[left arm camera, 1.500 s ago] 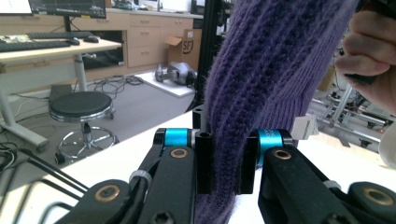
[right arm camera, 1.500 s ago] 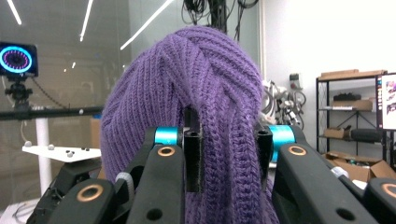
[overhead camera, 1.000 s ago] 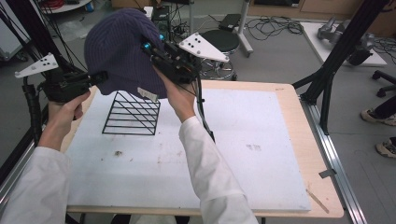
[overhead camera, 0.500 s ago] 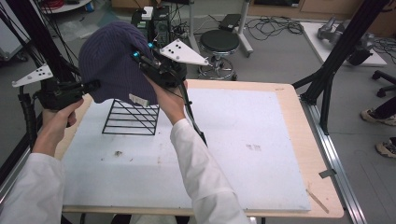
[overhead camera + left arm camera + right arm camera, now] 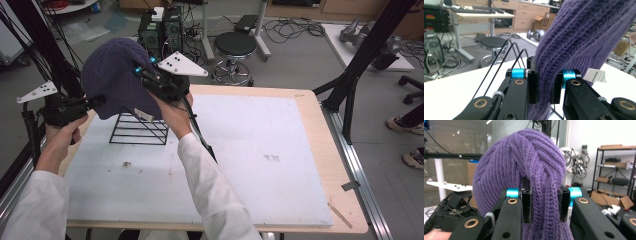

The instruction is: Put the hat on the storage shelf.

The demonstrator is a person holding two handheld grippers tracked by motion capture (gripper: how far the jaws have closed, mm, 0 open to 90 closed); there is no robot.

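From above, the purple knit hat (image 5: 117,80) covers the top of the black wire rack (image 5: 140,131) and hides the jaw tips of my left gripper (image 5: 97,101) and my right gripper (image 5: 142,75). In my left gripper view the hat runs off the top edge, and its white tag (image 5: 595,75) is too blurred to read

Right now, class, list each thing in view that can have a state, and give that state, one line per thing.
Purple knit hat: held up above the rack, stretched between both grippers.
Black wire rack: standing on the white mat, partly under the hat.
Left gripper: shut on the hat's knit.
Right gripper: shut on the hat's knit.
White label: hanging from the hat.
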